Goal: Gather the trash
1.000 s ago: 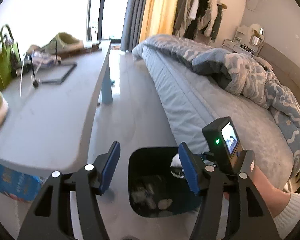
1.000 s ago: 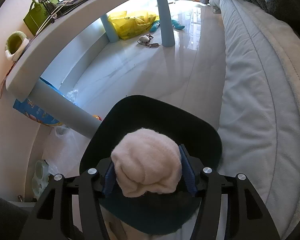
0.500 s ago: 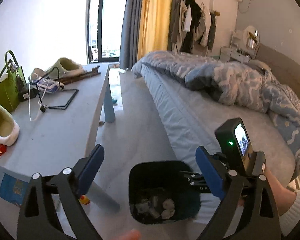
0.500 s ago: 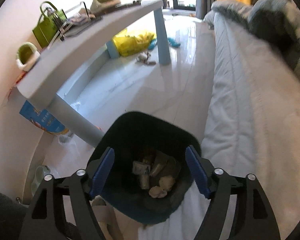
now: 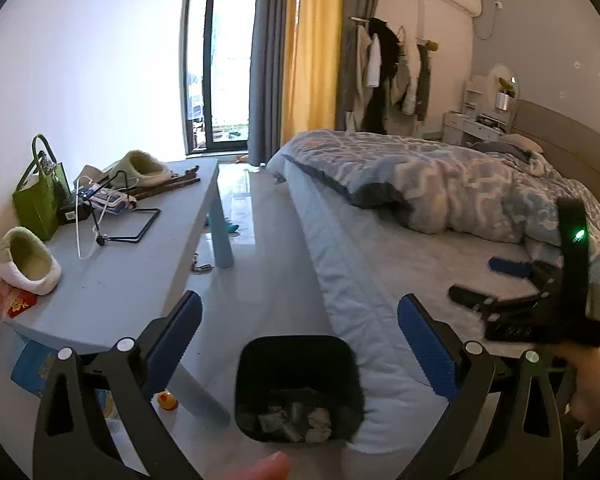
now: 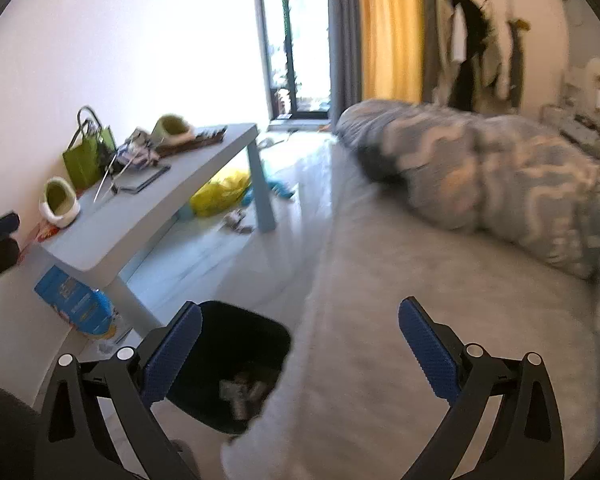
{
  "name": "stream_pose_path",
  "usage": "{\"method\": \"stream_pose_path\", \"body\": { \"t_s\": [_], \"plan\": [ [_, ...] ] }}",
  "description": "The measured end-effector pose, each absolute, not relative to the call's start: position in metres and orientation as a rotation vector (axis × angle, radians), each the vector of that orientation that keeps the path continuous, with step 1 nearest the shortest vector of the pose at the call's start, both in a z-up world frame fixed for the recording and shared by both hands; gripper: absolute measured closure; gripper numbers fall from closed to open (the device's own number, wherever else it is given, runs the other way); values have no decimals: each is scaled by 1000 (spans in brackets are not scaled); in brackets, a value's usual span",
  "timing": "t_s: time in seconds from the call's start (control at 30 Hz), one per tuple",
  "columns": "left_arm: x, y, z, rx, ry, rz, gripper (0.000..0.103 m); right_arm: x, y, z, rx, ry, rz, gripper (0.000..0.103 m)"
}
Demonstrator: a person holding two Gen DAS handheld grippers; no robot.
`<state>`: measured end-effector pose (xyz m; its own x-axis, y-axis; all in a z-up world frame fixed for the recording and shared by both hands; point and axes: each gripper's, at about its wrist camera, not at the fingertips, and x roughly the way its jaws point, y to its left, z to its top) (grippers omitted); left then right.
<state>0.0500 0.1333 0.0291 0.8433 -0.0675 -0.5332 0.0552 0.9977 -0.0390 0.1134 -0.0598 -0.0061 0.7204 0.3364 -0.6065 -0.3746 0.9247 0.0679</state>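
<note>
I have both grippers empty. The left gripper (image 5: pixel 299 340) stands with its blue pads spread as wide as they go, nothing between them, and its jaws have just been opening. The right gripper (image 6: pixel 300 340) has also just been opening and is now fully spread with nothing in it; from the left wrist view I see it out to the right over the mattress, blurred.

Nearest to me on the floor is the black trash bin (image 5: pixel 300 354), squeezed between the table leg (image 5: pixel 198 396) on its left and the edge of the bed (image 5: pixel 364 276) on its right. It stands upright, mouth facing straight up, its long axis vertical. In the bottom lie crumpled scraps of trash (image 5: pixel 296 420), pale and grey, with room above them.

My judgement is that one drop is done and the step in hand is finding the next piece. To do that well I would keep the pads wide, lift clear of the bin rim so I do not tip it against the bed, and scan before committing.

Farther along the floor, under the grey table (image 5: pixel 140 264), the right wrist view shows a yellow bag (image 6: pixel 220 196) and a small grey clump (image 6: pixel 236 220) beside the far leg: likely candidates, though too blurred to be sure. The green bag (image 5: pixel 38 200) and slippers (image 5: pixel 26 260) on the tabletop look like belongings, not rubbish.
</note>
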Motion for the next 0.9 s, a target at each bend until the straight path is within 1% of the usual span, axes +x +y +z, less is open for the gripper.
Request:
{"method": "stream_pose_path", "body": {
  "t_s": [0.13, 0.3, 0.53, 0.73, 0.9],
  "plan": [
    [29, 120, 31, -50, 549, -105, 3, 78, -99, 19, -77, 564, 329, 3],
    [15, 112, 25, -74, 547, -103, 3, 31, -149, 34, -83, 493, 265, 3],
    [-3, 92, 16, -46, 543, -96, 3, -16, -193, 38, -55, 485, 194, 3],
    [-19, 88, 16, -48, 517, -101, 3, -50, -218, 38, -13, 482, 148, 3],
    [-22, 83, -1, -20, 544, -84, 3, -54, -231, 26, 28, 522, 144, 3]
  ]
}}
